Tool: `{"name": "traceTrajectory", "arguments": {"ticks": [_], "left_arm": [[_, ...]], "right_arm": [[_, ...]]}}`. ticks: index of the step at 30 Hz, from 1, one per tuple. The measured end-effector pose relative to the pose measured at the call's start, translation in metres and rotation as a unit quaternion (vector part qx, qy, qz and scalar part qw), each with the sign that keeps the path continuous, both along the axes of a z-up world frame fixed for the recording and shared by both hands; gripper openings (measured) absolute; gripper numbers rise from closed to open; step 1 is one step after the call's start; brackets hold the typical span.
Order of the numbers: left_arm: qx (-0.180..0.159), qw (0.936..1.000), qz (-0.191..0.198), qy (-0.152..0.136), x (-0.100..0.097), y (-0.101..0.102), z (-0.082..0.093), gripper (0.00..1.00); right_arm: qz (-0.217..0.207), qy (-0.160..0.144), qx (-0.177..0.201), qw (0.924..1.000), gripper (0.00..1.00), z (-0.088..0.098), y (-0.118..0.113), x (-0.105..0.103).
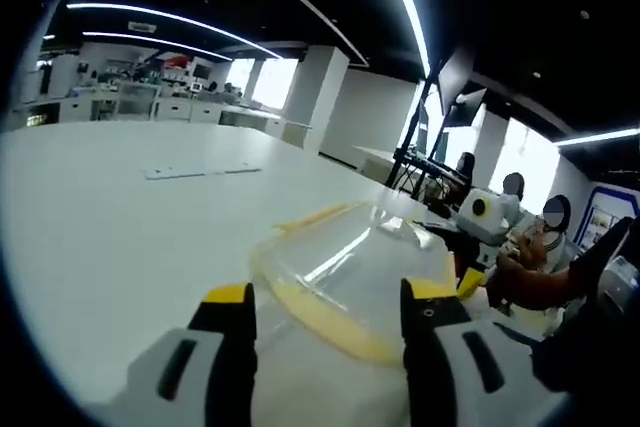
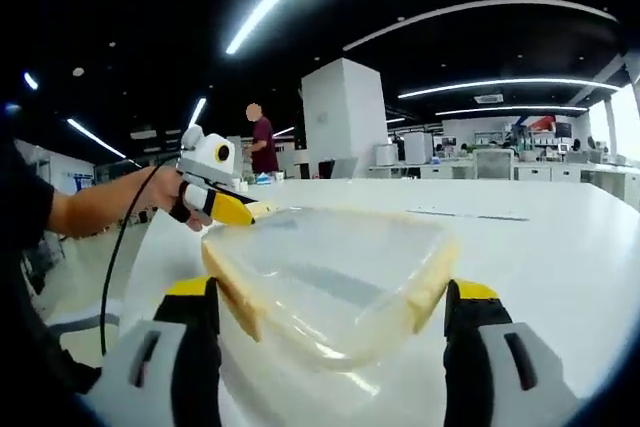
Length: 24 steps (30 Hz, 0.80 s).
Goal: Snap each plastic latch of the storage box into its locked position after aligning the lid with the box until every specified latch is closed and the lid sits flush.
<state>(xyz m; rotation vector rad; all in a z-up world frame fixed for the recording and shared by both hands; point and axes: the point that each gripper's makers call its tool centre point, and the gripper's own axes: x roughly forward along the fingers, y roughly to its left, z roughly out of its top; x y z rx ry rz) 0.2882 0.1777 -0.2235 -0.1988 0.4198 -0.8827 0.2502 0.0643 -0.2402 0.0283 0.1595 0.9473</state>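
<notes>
A clear storage box (image 1: 345,267) with a yellowish rim sits on the white table (image 1: 120,237). I cannot tell its lid from its body. My left gripper (image 1: 330,297) is open, and the box's near edge lies between its yellow-tipped jaws. My right gripper (image 2: 332,292) is also open, its jaws standing wide on either side of the box (image 2: 330,272). In the right gripper view, a hand holds the left gripper (image 2: 232,209) with its yellow tip at the box's far left corner. In the left gripper view, the right gripper (image 1: 470,280) comes in from the right, beside the box.
Flat papers (image 1: 200,170) lie further out on the table (image 2: 560,247). A black cable (image 2: 120,247) hangs off the table's left edge. A dark stand (image 1: 405,157) rises beyond the box. Seated people (image 1: 545,232) and a standing person (image 2: 262,142) are in the background.
</notes>
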Motion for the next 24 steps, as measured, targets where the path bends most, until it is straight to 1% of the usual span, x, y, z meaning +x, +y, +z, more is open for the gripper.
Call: {"name": "traceTrajectory", "arguments": {"ticks": [8, 11, 14, 24], "left_arm": [[0.000, 1.0000, 0.001, 0.000, -0.0019, -0.0005, -0.0004, 0.56], [-0.003, 1.0000, 0.003, -0.002, -0.0021, -0.0005, -0.0003, 0.56], [-0.002, 1.0000, 0.003, -0.003, -0.0013, -0.0002, -0.0001, 0.55], [-0.002, 1.0000, 0.006, -0.002, -0.0022, 0.0002, -0.0004, 0.54]], "right_arm": [[-0.001, -0.007, -0.001, 1.0000, 0.90, 0.0001, -0.0001, 0.0004], [-0.003, -0.013, 0.007, 0.9999, 0.89, 0.0010, 0.0001, 0.0003], [-0.002, -0.011, 0.003, 0.9999, 0.88, 0.0012, 0.0003, 0.0018], [-0.003, -0.021, 0.007, 0.9998, 0.85, 0.0013, 0.0017, 0.0026]]}}
